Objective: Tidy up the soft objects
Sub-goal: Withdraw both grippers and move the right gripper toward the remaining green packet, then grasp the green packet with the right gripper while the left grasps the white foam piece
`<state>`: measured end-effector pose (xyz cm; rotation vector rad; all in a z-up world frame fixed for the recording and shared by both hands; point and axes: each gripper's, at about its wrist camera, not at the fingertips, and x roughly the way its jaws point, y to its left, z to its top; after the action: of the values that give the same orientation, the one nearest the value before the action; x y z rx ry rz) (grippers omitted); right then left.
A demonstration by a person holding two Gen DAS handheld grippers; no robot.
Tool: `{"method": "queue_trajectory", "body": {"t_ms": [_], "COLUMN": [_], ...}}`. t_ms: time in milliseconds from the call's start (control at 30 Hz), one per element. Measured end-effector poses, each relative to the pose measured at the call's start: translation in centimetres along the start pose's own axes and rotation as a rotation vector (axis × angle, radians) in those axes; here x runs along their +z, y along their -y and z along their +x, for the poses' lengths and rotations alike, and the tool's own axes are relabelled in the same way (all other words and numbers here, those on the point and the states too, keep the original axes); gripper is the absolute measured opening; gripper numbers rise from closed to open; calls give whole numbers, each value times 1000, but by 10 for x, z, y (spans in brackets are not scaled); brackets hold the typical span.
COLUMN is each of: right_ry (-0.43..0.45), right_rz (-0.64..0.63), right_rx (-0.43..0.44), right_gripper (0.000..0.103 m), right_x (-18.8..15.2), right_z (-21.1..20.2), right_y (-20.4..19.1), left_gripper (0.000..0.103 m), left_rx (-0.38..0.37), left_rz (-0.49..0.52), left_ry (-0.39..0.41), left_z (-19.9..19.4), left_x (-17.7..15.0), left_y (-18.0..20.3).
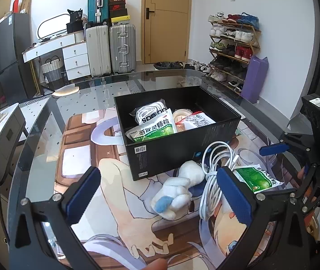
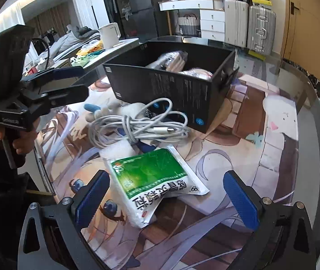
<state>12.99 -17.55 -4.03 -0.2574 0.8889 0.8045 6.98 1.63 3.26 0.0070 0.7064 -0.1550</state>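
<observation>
Glass worktop (image 1: 47,121) is carrying a black box (image 1: 182,148) mid-surface. Left tool (image 1: 157,193) is hovering open above the plush toy (image 1: 178,189) and coiled cable (image 1: 216,168); both look light and floppy.

Right tool (image 2: 166,193) is gaping open around the green sachet (image 2: 151,175) near the front edge: probably slippery, best pinched across its middle.

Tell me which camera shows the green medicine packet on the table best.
The right wrist view: the green medicine packet lies whole and close between the open right gripper's fingers. The left wrist view shows it smaller, partly hidden behind a fingertip of the left gripper.
</observation>
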Motion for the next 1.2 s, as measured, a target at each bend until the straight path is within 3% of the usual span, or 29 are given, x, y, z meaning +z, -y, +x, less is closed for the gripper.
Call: {"method": "queue_trajectory", "body": {"t_ms": [533,933,1200], "right_ry": [17,-26,-31], "right_rz": [210,68,67], "right_rx": [-102,-116,-163], "right_gripper": [102,102,102], "right_x": [4,3,5], "right_z": [4,15,21], "right_y": [48,22,22], "left_gripper": [103,103,103], "left_rx": [-2,-6,-7], "left_rz": [5,9,9], "left_ry": [-15,-23,-32], "left_z": [4,5,8], "left_x": [-3,-4,-6], "left_y": [1,2,3]}}
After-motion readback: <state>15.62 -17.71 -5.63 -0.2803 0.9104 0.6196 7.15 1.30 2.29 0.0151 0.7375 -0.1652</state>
